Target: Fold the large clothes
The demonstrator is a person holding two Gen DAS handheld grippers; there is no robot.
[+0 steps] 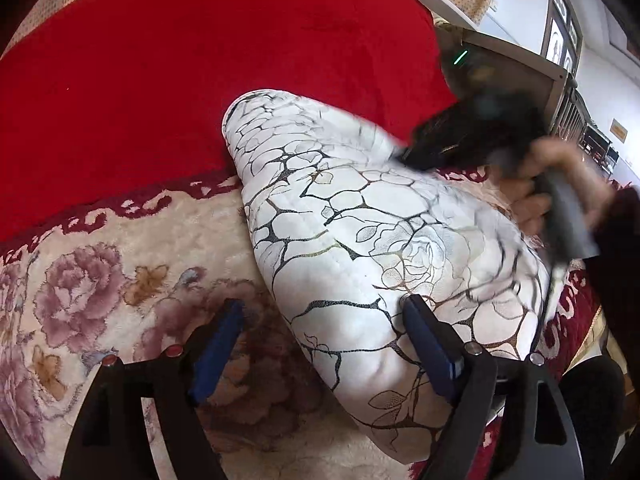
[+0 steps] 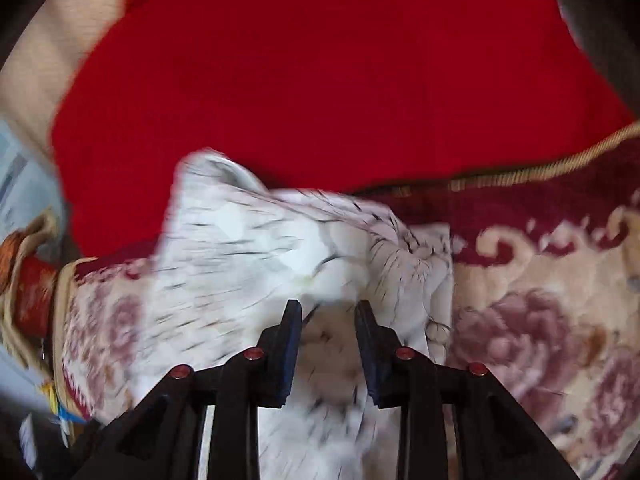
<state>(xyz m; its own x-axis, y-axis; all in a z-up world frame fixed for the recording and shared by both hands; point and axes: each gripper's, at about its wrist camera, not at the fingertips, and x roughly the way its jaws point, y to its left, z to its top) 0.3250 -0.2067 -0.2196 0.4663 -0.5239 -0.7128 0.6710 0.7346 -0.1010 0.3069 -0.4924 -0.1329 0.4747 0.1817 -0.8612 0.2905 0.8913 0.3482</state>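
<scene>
A white padded garment (image 1: 360,216) with a black crackle and rose print lies bunched on a floral blanket (image 1: 100,280). My left gripper (image 1: 324,304) is open at the garment's near left edge. Its right finger rests on the white cloth and its left finger hangs over the blanket. My right gripper (image 1: 406,158), blurred, is held in a hand (image 1: 560,176) at the garment's far right side. In the right wrist view the right gripper (image 2: 328,306) has narrow jaws with a wrinkled fold of the garment (image 2: 240,240) filling the gap between them.
A plain red cover (image 1: 200,60) spreads beyond the blanket, behind a dark red scroll border (image 1: 120,204). White furniture (image 1: 440,0) and a dark framed piece (image 1: 560,32) stand at the far right. In the right wrist view the blanket (image 2: 540,320) extends to the right.
</scene>
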